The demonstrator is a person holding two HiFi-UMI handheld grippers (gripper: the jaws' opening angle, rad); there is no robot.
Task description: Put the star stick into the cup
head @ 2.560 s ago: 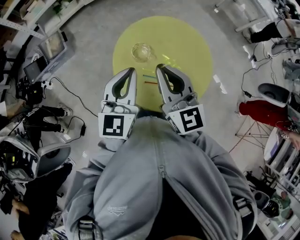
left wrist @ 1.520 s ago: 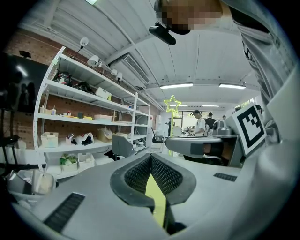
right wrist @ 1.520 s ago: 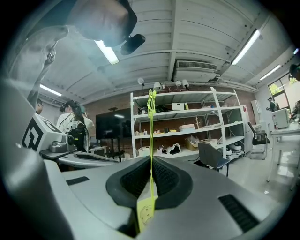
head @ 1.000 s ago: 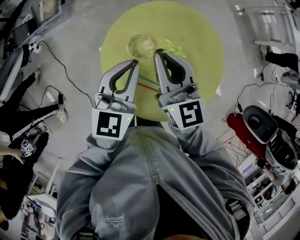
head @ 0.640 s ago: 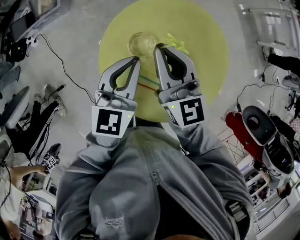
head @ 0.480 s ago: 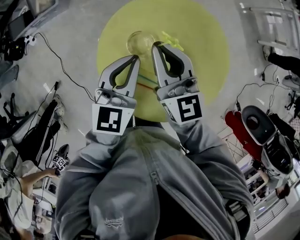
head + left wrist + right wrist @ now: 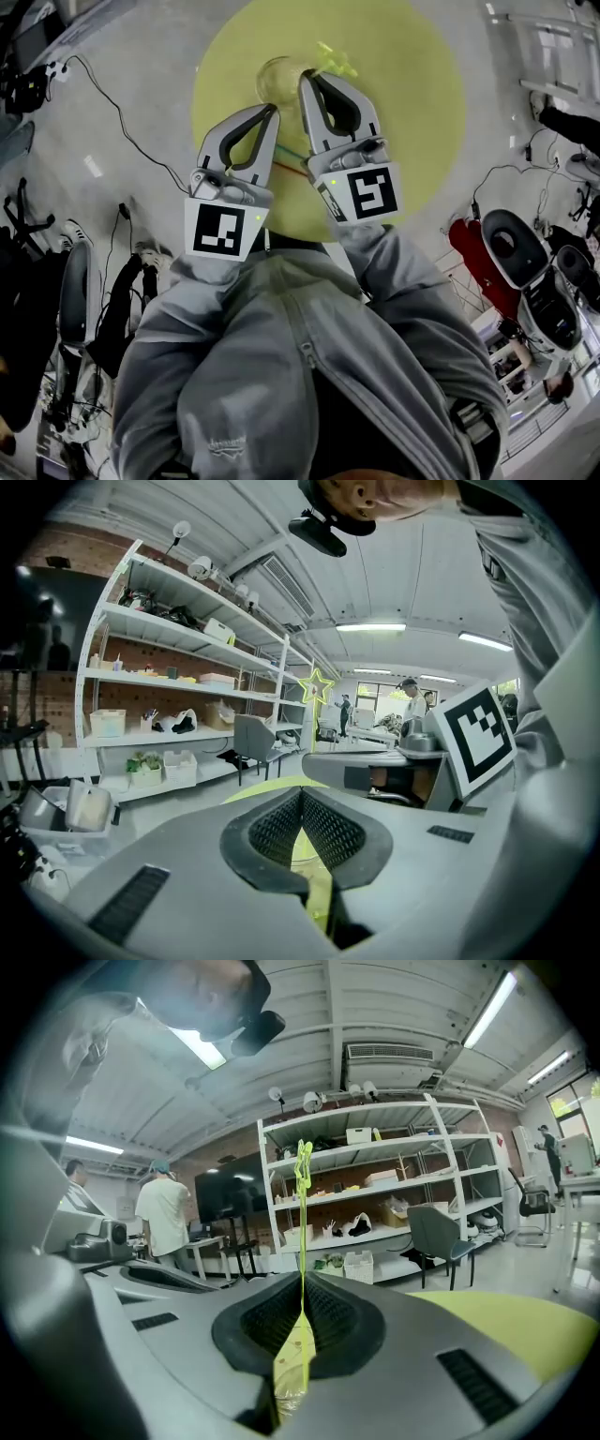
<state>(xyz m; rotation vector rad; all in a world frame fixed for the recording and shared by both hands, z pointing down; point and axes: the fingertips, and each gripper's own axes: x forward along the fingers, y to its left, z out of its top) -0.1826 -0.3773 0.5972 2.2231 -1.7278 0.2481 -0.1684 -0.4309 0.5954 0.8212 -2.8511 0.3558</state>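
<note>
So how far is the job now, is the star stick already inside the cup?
Not yet. Done: the right gripper is shut on the star stick, its star end sticking out beyond the jaws. In hand: that gripper hangs right beside the glass cup on the yellow table. Left: lower the stick into the cup and let go. The left gripper is shut and empty.

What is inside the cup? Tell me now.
Nothing visible: the clear cup shows only the yellow table through it. The right tongs cover its right edge; the star stick they hold is outside.
</note>
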